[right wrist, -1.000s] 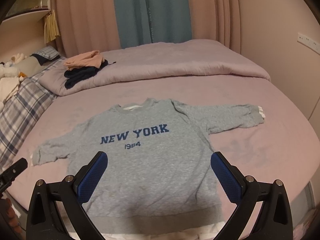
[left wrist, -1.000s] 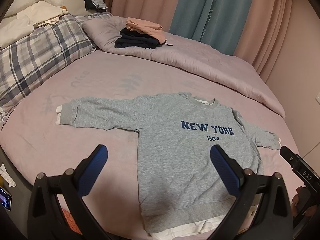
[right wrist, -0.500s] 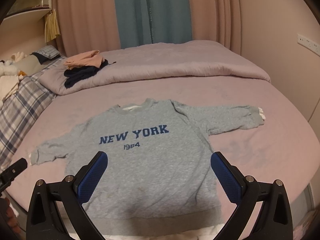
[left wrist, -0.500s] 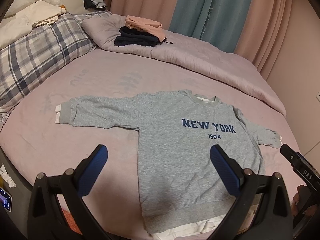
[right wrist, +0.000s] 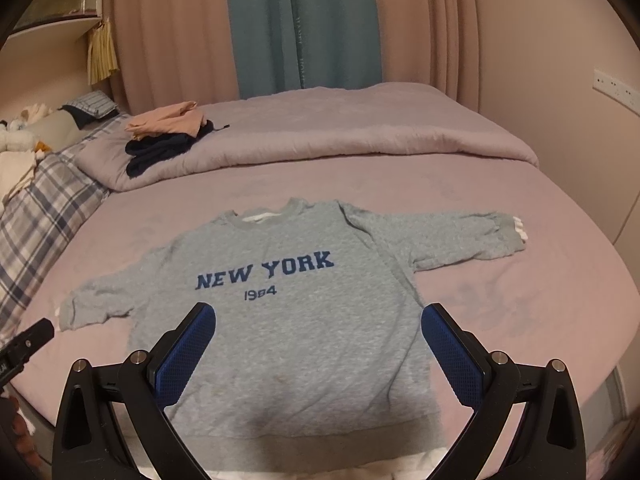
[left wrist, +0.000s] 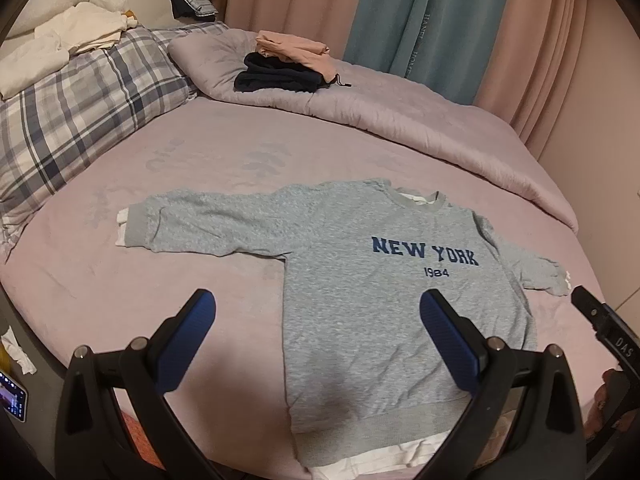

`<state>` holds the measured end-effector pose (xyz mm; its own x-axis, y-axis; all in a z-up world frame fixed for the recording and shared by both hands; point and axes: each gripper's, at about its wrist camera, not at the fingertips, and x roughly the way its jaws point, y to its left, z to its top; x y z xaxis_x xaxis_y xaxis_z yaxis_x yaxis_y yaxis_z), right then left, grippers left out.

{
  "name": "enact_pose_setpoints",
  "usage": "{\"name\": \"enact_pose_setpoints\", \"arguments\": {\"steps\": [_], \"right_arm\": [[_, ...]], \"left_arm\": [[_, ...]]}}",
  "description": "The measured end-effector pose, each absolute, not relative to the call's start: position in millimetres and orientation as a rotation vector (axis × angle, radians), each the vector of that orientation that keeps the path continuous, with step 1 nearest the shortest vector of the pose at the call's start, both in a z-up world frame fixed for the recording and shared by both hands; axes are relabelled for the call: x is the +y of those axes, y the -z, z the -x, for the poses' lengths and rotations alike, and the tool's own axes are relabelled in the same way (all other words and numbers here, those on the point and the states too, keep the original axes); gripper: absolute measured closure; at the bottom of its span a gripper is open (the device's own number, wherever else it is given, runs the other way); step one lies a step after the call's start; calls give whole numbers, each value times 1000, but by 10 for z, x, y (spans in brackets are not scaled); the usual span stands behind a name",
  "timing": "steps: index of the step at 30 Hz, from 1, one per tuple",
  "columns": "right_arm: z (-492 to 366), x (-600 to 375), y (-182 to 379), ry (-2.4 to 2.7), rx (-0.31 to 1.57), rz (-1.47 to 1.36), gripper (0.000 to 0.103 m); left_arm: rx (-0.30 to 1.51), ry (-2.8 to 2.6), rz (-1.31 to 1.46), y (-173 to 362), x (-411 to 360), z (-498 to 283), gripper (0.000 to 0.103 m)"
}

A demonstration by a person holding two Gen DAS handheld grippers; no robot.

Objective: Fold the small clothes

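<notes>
Your grey sweatshirt (left wrist: pixel 384 280) lies flat and face up on the pink bed (left wrist: pixel 200 280), its hem at the near edge, its neck toward the folded quilt (left wrist: pixel 400 120), and both sleeves spread out to the sides. Both of your tools hang above the near edge with nothing in them: the left hand-held gripper (left wrist: pixel 316 340) has its blue pads spread wide over the hem's left corner and the bare sheet beside it, and the right hand-held gripper (right wrist: pixel 318 354) is just as wide over the lower middle of the body. Expect the sweatshirt to be soft, light and limp; it looks like thick knit with a white layer showing at the hem, cuffs and neck, so a pinch will likely catch more than one layer, and anything you lift will sag and drag the rest along the sheet. The ribbed bands seem the firmest places to take hold. The left cuff (left wrist: pixel 134 226) lies far out on your left, the right cuff (right wrist: pixel 506 230) far out on your right, and either would suit a first fold of a sleeve across the chest. For the body, the two hem corners look best. The small pile of folded clothes (right wrist: pixel 164 140) on the quilt is well apart and should not get in your way.
</notes>
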<state>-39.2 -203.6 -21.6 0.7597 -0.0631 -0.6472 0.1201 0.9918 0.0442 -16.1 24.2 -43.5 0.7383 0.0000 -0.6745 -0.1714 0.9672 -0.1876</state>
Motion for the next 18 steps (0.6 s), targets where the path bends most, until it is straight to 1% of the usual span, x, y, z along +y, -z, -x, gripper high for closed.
{"name": "enact_pose_setpoints", "arguments": {"steps": [18], "right_arm": [[402, -2140, 184, 114, 697, -128, 0]], "left_arm": [[736, -74, 251, 406, 203, 154, 1]]}}
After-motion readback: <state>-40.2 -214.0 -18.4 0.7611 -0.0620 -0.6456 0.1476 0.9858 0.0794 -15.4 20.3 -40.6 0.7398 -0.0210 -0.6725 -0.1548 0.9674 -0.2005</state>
